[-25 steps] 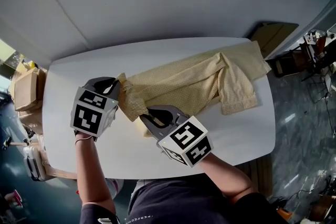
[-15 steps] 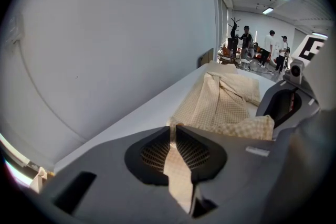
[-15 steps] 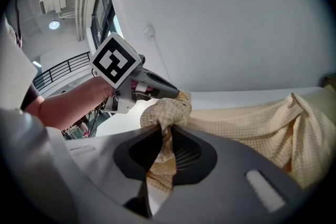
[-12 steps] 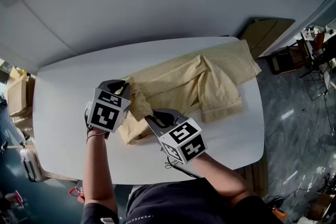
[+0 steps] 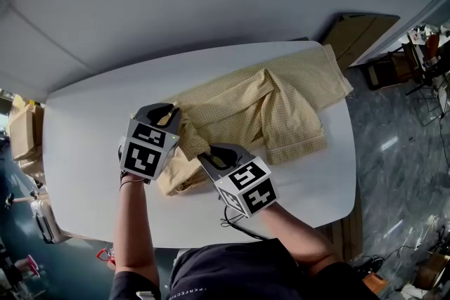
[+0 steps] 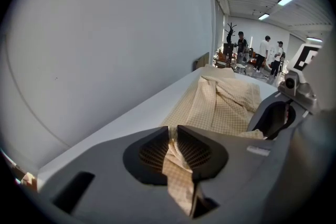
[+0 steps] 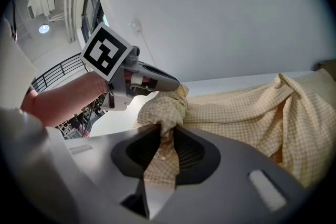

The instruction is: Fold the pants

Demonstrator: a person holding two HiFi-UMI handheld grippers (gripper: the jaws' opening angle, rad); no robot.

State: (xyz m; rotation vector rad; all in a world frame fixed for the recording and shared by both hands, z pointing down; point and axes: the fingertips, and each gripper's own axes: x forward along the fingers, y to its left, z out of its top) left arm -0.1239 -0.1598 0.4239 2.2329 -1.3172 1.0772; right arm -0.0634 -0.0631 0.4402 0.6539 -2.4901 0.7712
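- As their jaws had just been opening, left claw (image 5: 169, 116) and right claw (image 5: 209, 157) gripped pale yellow checked cloth pants (image 5: 281, 98).
- Its length ran rightward from both.

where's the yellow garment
In head view the garment spans the white table's middle and right, its left end in the left tongs and right tongs, both just opening.
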